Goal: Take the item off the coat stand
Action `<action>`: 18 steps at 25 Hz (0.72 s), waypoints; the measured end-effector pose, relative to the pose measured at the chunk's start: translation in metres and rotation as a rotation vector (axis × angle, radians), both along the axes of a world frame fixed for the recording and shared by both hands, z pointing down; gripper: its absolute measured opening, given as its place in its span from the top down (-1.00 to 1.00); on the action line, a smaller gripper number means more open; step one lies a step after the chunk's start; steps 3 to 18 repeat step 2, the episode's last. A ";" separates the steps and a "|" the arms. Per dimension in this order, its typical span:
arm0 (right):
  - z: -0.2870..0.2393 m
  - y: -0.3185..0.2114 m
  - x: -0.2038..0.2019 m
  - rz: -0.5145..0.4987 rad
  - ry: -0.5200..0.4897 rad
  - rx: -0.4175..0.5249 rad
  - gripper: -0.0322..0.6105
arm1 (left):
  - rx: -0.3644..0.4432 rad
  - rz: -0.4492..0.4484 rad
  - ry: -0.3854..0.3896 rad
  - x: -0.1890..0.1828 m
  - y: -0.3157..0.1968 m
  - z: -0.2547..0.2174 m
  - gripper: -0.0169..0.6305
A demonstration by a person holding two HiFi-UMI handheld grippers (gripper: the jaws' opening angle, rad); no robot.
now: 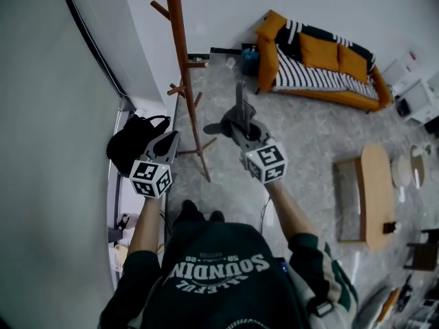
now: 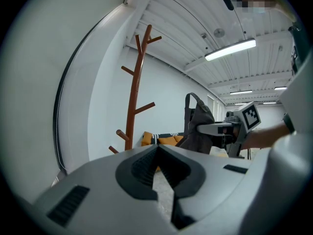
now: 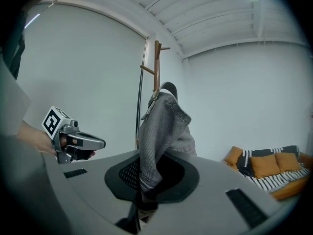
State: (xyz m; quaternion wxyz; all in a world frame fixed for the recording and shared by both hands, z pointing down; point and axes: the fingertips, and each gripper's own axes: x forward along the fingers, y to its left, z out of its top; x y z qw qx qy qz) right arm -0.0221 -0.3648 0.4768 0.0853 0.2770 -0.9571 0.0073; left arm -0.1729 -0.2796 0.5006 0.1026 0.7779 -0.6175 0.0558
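Note:
The brown wooden coat stand (image 1: 182,53) rises by the white wall, its pegs bare; it also shows in the left gripper view (image 2: 134,102) and the right gripper view (image 3: 156,62). A grey fabric bag (image 1: 240,115) with a strap hangs free to the right of the stand, apart from it. My right gripper (image 1: 239,127) is shut on its cloth, which is pinched between the jaws (image 3: 164,126). The left gripper view shows the same bag (image 2: 198,126) held by the right gripper (image 2: 215,129). My left gripper (image 1: 171,141) hovers left of the stand, jaws together, holding nothing (image 2: 157,151).
A black bag (image 1: 130,142) lies by the wall just beyond my left gripper. An orange sofa (image 1: 319,64) with a striped cover stands at the far wall. A wooden coffee table (image 1: 374,194) is to the right. Grey floor lies between them.

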 end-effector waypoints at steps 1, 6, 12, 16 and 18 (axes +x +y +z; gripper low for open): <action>-0.001 0.000 0.000 0.000 -0.001 0.002 0.80 | 0.000 0.000 0.000 0.000 0.000 0.000 0.95; -0.001 -0.001 0.000 0.000 -0.002 0.005 0.80 | -0.001 0.000 0.000 0.000 -0.001 0.001 0.95; -0.001 -0.001 0.000 0.000 -0.002 0.005 0.80 | -0.001 0.000 0.000 0.000 -0.001 0.001 0.95; -0.001 -0.001 0.000 0.000 -0.002 0.005 0.80 | -0.001 0.000 0.000 0.000 -0.001 0.001 0.95; -0.001 -0.001 0.000 0.000 -0.002 0.005 0.80 | -0.001 0.000 0.000 0.000 -0.001 0.001 0.95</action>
